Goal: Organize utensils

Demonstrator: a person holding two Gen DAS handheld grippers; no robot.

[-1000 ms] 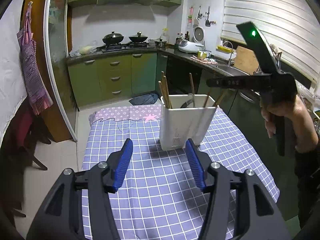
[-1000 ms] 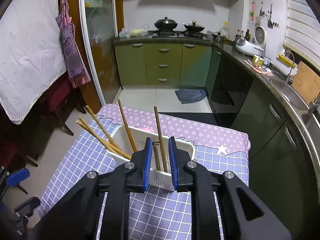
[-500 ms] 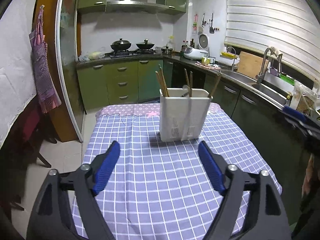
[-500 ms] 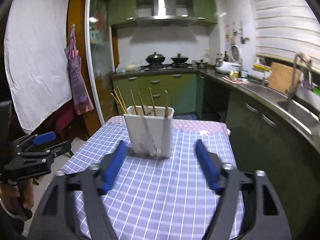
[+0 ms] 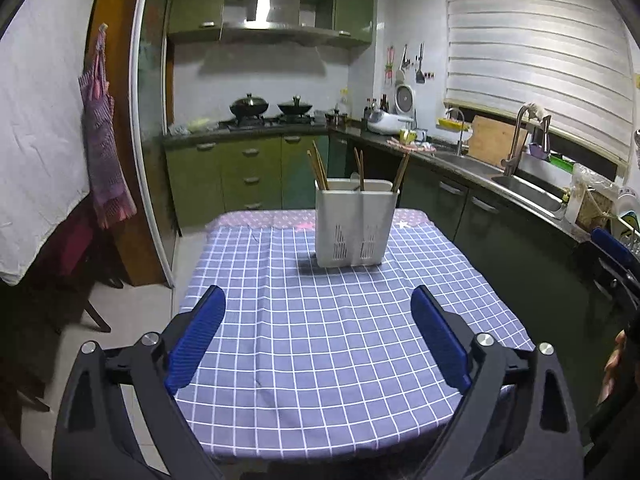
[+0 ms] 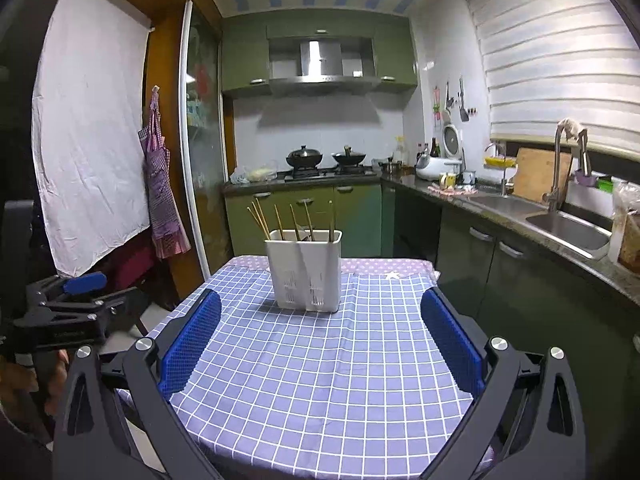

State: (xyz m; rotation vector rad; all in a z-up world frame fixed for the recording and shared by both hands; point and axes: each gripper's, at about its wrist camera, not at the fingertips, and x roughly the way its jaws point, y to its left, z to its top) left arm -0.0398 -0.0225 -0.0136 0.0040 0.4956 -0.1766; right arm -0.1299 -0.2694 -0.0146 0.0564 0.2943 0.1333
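Left wrist view: my left gripper (image 5: 318, 336) sits low in the frame, jaws opening wide with only checked tablecloth (image 5: 340, 344) between the blue pads (image 5: 196, 336). The white utensil holder (image 5: 356, 224) stands upright just above centre, at the far end of the table, well apart from the fingertips and a little right of the jaw midline. Chopsticks (image 5: 318, 170) stick up from it, long axes near vertical, fanned slightly. No loose utensil shows on the cloth.

Right wrist view: my right gripper (image 6: 320, 340) is likewise opening, gripping nothing. The holder (image 6: 306, 270) lies above centre, slightly left of the midline, sticks (image 6: 260, 220) leaning left. I see the left gripper (image 6: 66, 304) at the left edge, off the table.

I judge neither hand clearly nearer; any approach runs straight ahead, then down along the sticks.
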